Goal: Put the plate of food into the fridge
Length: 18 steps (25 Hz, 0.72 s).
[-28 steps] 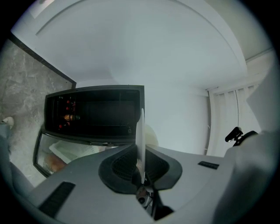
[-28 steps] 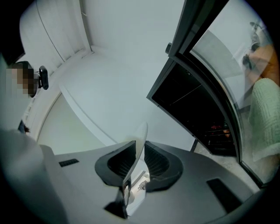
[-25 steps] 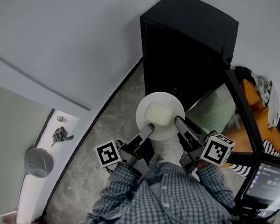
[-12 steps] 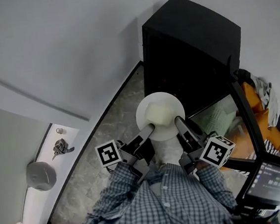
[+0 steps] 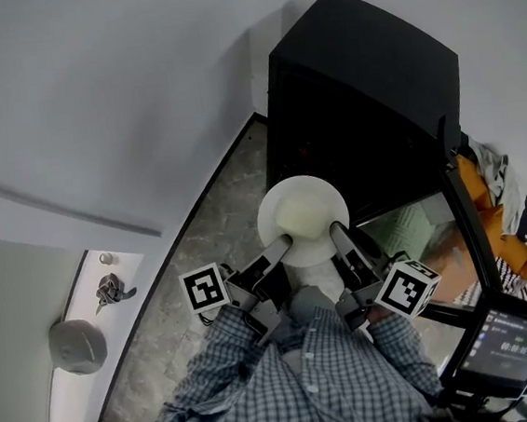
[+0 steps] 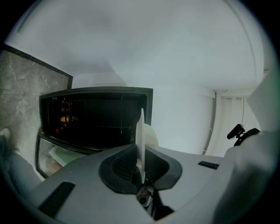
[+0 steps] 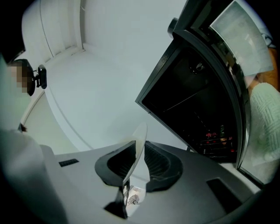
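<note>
**Plate carried level at the open fridge**

The white plate (image 5: 269, 222) hangs in the air just in front of the black fridge (image 5: 361, 73), with a pale mound of food (image 5: 300, 216) in its middle. The left gripper (image 5: 283, 242) pinches the near-left rim and the right gripper (image 5: 337, 229) pinches the near-right rim. In each gripper view the jaws are closed onto the thin plate edge. The fridge's glass door (image 5: 462, 208) stands open to the right, and the dark inside faces the plate.

To do this step well, both grippers should travel forward together at the same height, so the plate stays flat and the food does not slide. The rim should pass clear of the cabinet frame on the left and the door edge on the right. It is best set down on a bare stretch of shelf, and the grips should be loosened only once the plate rests fully.

No brand name shows on the fridge. The cubes (image 5: 204, 287) on the grippers carry only square black-and-white markers. The screen (image 5: 507, 344) at lower right shows lines of text, probably a status display, too small to read.
</note>
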### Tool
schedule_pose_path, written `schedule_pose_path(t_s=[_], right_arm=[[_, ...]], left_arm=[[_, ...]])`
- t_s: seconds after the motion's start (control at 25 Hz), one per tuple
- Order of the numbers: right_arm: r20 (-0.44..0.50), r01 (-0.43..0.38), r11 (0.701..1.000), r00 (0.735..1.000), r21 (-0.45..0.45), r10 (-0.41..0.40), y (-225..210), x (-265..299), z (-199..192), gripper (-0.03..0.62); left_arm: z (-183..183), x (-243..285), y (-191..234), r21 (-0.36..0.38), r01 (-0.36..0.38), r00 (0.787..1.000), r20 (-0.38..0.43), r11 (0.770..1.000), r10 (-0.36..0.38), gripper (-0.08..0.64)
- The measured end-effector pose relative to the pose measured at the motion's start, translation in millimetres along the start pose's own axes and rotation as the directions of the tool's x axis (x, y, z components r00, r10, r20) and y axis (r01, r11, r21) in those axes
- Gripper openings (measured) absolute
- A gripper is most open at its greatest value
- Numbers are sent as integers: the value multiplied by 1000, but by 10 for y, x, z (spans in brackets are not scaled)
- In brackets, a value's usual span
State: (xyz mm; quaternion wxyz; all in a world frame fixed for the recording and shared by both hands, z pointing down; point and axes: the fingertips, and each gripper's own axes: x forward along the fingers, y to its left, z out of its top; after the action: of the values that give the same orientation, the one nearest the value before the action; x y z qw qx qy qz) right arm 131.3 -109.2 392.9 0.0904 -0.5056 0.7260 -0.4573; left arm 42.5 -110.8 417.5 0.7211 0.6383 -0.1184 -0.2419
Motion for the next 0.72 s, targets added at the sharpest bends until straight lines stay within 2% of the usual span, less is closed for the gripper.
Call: schedule_pose_path(t_s=[0.36, 0.72], right_arm=[[-9, 34, 999, 999, 18, -34, -131, 129, 114, 66], [-72, -10, 1000, 997, -23, 8, 47, 13, -55, 66]], left_arm=[[148, 172, 41, 15, -25, 999, -31, 1000, 26, 28], [-41, -97, -30, 22, -3, 999, 47, 1000, 2, 28]])
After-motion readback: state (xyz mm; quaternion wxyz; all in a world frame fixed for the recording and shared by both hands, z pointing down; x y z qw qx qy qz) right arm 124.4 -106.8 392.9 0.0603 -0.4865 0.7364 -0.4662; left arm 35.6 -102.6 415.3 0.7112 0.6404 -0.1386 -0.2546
